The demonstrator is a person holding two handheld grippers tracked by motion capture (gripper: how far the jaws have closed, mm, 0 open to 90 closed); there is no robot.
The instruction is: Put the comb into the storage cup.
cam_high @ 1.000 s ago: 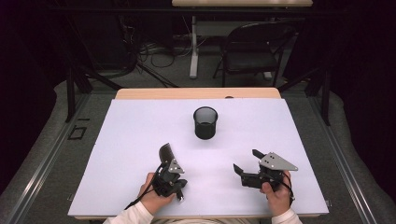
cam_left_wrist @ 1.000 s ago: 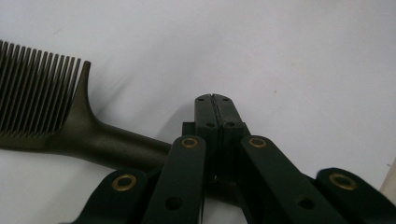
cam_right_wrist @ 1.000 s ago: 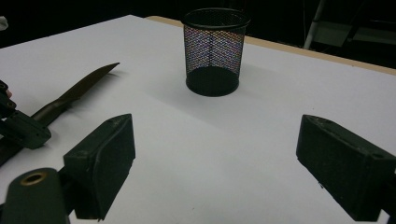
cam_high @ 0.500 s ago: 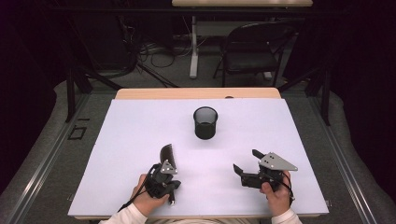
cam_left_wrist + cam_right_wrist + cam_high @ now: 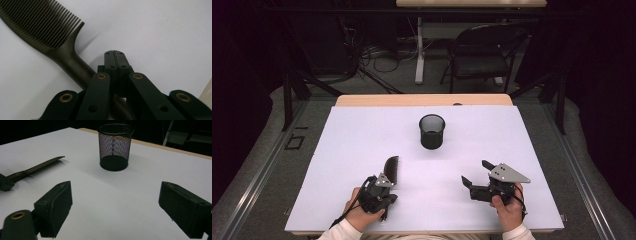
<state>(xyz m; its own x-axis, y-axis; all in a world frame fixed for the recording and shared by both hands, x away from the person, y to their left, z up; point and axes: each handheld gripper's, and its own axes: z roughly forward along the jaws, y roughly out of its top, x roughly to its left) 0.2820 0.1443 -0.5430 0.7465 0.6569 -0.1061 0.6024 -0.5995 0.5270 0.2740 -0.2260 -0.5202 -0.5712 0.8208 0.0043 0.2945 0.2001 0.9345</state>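
Note:
A dark comb (image 5: 392,169) lies on the white table (image 5: 337,165), teeth end pointing away from me. My left gripper (image 5: 385,183) sits at the comb's near end, low over the table. In the left gripper view its jaws (image 5: 115,53) are shut pad against pad with nothing between them. The comb (image 5: 45,27) lies to their left, and its handle runs underneath the gripper. My right gripper (image 5: 477,172) rests at the front right with its jaws wide open and empty (image 5: 115,205). It faces a black mesh cup (image 5: 115,147), which stands upright at mid-table (image 5: 432,132). The comb (image 5: 37,166) shows at the left of that view.
The wooden far edge of the table (image 5: 422,100) lies behind the cup. A black chair (image 5: 482,55) and cables stand on the floor beyond. Open white surface lies between the two grippers and around the cup.
My left hand and gripper have slid a little to the left along the front of the table. The comb has stayed about where it was. The right gripper has not moved.

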